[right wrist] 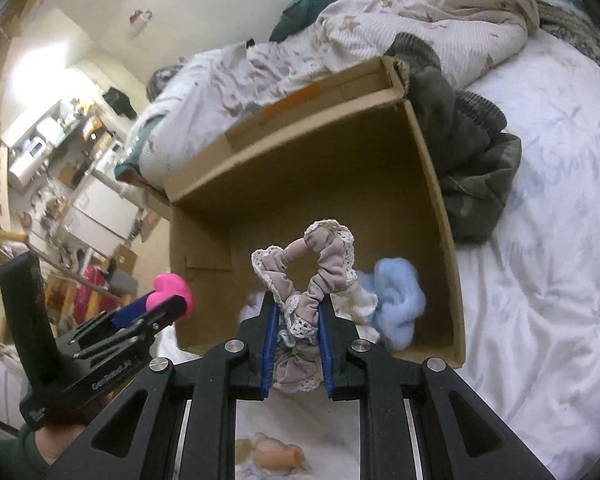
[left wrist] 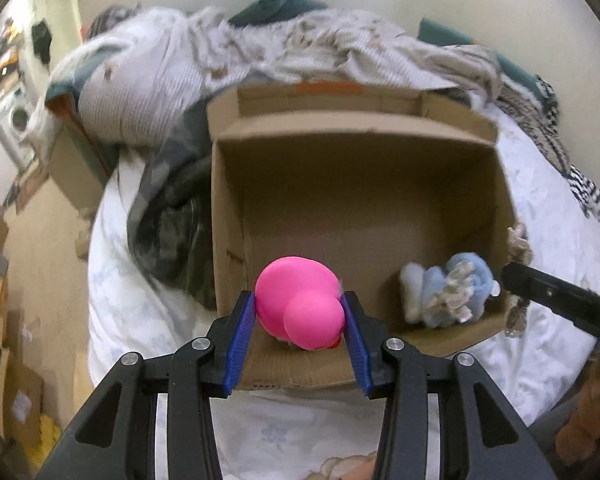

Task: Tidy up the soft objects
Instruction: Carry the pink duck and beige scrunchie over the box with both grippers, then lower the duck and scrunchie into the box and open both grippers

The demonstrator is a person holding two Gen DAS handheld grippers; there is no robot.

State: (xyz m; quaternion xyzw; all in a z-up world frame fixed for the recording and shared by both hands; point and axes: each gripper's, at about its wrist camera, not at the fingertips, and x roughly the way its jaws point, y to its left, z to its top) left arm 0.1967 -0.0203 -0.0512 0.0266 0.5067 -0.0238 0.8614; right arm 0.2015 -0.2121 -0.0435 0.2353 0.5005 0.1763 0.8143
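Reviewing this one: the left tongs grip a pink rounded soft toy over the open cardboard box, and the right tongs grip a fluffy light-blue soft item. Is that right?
Not quite. The right tongs grip a beige lace-trimmed fabric scrunchie, as the right wrist view shows; the fluffy light-blue soft item lies inside the open cardboard box. The left tongs do grip the pink rounded soft toy over that box.

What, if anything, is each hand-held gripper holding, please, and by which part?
Left hand-held gripper: pink soft toy, clamped across its sides. Right hand-held gripper: lace-trimmed scrunchie, pinched at its lower bunched part.
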